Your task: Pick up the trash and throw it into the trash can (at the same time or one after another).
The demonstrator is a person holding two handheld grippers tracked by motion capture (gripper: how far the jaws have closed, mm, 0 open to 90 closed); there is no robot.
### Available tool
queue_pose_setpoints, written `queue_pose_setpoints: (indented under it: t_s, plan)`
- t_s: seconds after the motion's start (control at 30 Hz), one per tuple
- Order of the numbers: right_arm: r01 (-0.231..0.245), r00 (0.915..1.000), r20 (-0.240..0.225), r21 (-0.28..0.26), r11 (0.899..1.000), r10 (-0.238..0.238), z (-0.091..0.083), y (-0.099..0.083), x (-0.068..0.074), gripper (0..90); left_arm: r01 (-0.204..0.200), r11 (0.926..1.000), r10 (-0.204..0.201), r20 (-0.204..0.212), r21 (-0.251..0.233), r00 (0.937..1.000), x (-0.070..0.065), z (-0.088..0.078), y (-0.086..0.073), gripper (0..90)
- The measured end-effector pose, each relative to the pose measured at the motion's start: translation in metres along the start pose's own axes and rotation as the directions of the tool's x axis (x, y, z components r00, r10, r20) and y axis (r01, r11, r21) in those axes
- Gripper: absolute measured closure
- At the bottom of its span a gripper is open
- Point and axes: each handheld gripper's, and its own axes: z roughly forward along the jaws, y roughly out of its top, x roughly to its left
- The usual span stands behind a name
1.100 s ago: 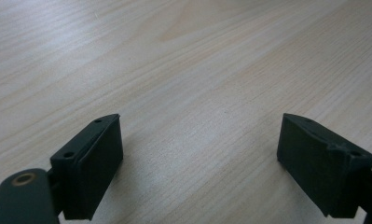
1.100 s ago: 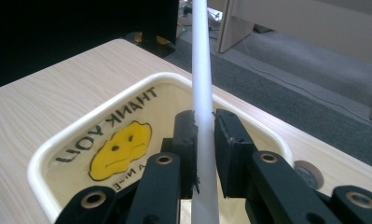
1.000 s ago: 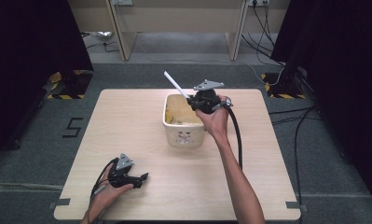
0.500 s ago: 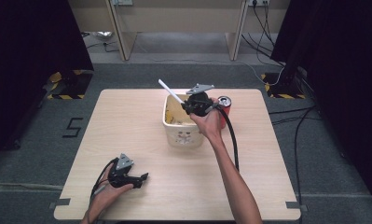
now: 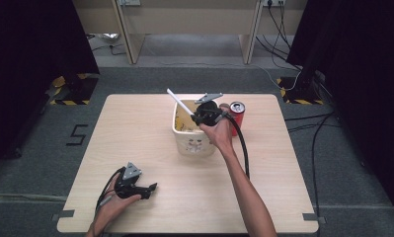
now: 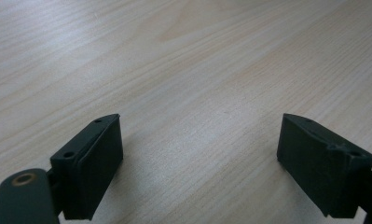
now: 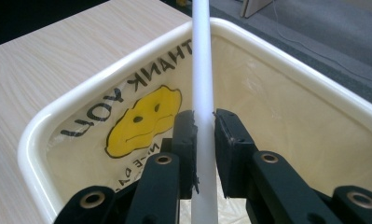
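A cream plastic bin (image 5: pixel 190 143) stands mid-table, lined with a bag bearing a yellow smiley face (image 7: pixel 144 121) and the words THANK YOU. My right gripper (image 5: pixel 198 117) hangs over the bin's far right corner, shut on a long white tube (image 5: pixel 178 103) that slants up and to the left. In the right gripper view the white tube (image 7: pixel 202 70) runs straight up between the two black pads (image 7: pixel 186 135), which press on it from both sides, above the bin's rim (image 7: pixel 104 77). My left gripper (image 5: pixel 146 189) rests on the table near the front left, jaws wide open over bare wood (image 6: pixel 197 93).
A red drinks can (image 5: pixel 236 115) stands upright just right of the bin, close behind the right hand. The wooden table (image 5: pixel 135 143) has free room left and front of the bin. Cables lie on the grey floor beyond the table.
The right hand has sunk and shifted left over the bin with the white tube, uncovering the red can behind it. The left gripper has stayed where it was.
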Motion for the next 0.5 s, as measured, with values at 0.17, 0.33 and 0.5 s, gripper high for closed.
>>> queue_pose_setpoints:
  t_s: [0.17,0.33,0.5]
  plan:
    - [-0.034,0.9994,0.002,-0.007,0.999,0.034,-0.003,-0.001,-0.003,60.8,0.001,1.0,-0.001,-0.002,-0.003,1.0,0.0,0.0,0.0,13.5]
    - [-0.045,0.9981,0.042,-0.037,0.998,0.046,-0.015,0.0,-0.009,51.3,0.001,1.0,-0.001,-0.003,-0.004,1.0,0.0,0.0,0.0,13.5]
    - [-0.061,0.996,0.062,-0.057,0.997,0.065,-0.025,-0.001,-0.015,46.2,0.0,1.0,0.0,-0.003,-0.004,1.0,0.0,0.0,0.0,13.5]
